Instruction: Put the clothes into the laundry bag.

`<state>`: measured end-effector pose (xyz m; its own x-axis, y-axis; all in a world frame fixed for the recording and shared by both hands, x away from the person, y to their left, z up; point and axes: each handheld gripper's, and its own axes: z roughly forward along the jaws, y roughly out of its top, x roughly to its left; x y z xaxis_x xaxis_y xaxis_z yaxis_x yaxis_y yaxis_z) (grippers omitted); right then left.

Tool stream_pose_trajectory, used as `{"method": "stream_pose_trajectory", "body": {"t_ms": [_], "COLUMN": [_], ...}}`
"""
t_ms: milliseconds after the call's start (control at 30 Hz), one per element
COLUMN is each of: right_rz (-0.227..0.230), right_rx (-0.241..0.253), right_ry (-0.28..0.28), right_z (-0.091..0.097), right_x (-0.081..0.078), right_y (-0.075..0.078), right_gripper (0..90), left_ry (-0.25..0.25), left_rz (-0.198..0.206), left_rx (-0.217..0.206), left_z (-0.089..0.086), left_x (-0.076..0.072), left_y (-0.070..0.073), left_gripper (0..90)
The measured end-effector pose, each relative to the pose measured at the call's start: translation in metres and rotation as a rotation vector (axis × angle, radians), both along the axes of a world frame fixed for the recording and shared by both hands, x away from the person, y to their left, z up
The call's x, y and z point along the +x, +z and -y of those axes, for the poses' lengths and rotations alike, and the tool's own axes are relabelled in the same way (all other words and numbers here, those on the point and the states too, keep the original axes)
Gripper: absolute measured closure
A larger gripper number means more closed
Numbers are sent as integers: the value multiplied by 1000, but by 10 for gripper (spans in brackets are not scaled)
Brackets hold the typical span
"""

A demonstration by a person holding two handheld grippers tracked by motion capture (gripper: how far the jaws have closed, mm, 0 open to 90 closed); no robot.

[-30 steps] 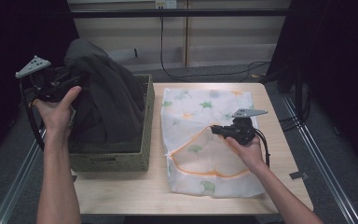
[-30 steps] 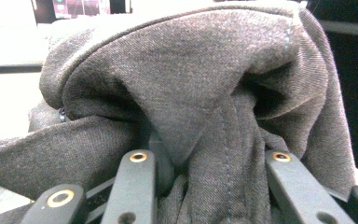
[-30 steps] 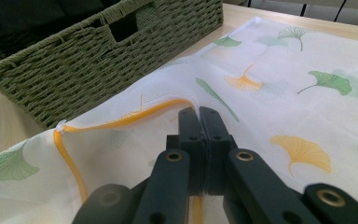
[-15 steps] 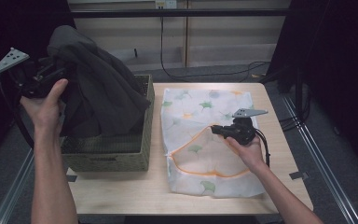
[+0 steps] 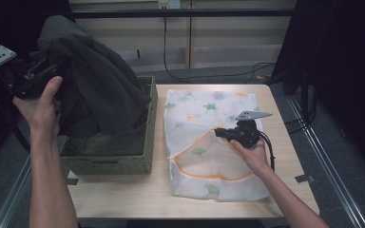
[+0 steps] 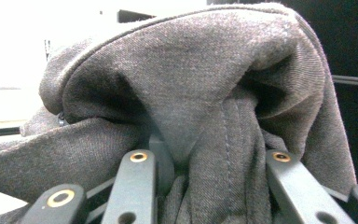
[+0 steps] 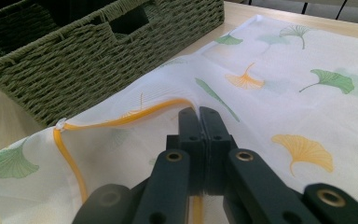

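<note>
A dark grey garment (image 5: 100, 90) hangs bunched above a green wicker basket (image 5: 123, 147), its lower part still draped into the basket. My left gripper (image 5: 52, 71) is at the far left, raised, shut on a fold of the garment (image 6: 191, 79); the cloth is pinched between the jaws of this gripper (image 6: 209, 154). A white mesh bag (image 5: 204, 109) with a leaf print lies flat on the table. My right gripper (image 5: 218, 133) rests on it, shut on the bag's orange zip edge (image 7: 121, 119), its tips (image 7: 199, 114) pressed together.
The wooden table (image 5: 123, 199) has bare board in front of the basket (image 7: 74, 60) and bag (image 7: 284, 70). Cables run on the floor behind the table. Metal rails border the table on both sides.
My left hand has lifted the garment higher and further left out of the basket. The right hand and the bag have stayed still.
</note>
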<state>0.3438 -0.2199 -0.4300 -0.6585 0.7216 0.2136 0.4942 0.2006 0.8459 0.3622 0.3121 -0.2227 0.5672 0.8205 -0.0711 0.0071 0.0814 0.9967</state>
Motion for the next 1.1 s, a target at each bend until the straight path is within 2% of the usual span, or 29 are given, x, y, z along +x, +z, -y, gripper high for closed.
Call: {"method": "stream_pose_trajectory", "body": {"t_ms": [133, 267, 500, 600, 700, 767, 1000, 1100], "right_rz": [-2, -3, -3, -4, -5, -6, -7, -6], "right_rx": [1, 3, 4, 2, 4, 4, 6, 4], "right_ry": [-2, 0, 0, -1, 1, 3, 4, 6], "right_z": [0, -1, 0, 0, 0, 0, 0, 0], "right_x": [-1, -1, -1, -1, 0, 0, 0, -1], "right_y": [0, 0, 0, 0, 0, -1, -1, -1], "right_gripper": [894, 893, 894, 894, 893, 894, 894, 894], "left_ry": [-12, -49, -64, -96, -103, -115, -146, -167], "left_rz": [24, 69, 91, 114, 123, 149, 175, 169], "left_rx": [-9, 6, 11, 9, 14, 12, 20, 24], "left_z": [4, 7, 16, 22, 25, 31, 40, 45], "left_x": [-3, -7, -12, -16, -17, -22, -30, -32], "left_y": [8, 17, 30, 36, 40, 51, 68, 66], "left_gripper": [679, 678, 677, 677, 678, 678, 678, 678]}}
